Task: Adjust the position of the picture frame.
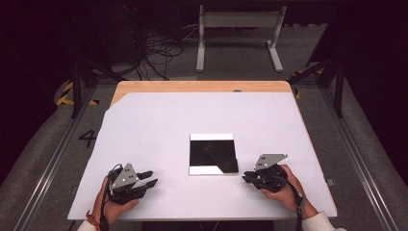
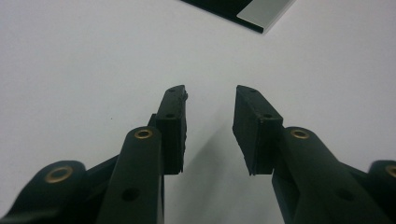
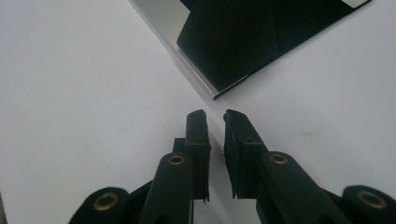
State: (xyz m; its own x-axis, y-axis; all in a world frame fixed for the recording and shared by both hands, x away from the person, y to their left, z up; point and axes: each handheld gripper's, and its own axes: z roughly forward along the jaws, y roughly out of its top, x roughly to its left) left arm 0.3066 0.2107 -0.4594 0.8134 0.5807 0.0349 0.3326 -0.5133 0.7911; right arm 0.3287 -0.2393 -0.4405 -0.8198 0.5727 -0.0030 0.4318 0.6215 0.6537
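A flat, glossy black square panel (image 1: 213, 154) with pale strips along its far and near edges lies on the white table cover (image 1: 159, 125), right of centre. My left gripper (image 1: 150, 177) rests low at the near left, pointing right toward the panel; its jaws stand apart with nothing between them (image 2: 210, 93). The panel's corner (image 2: 243, 9) lies well ahead of it. My right gripper (image 1: 246, 177) sits just off the panel's near right corner (image 3: 243, 37), pointing left. Its jaws show a narrow gap holding nothing (image 3: 214, 116).
A strip of wooden tabletop (image 1: 202, 86) shows beyond the white cover at the far edge. A white metal frame (image 1: 238, 21) and loose cables (image 1: 159, 53) sit on the floor behind the table. Rails run along both sides.
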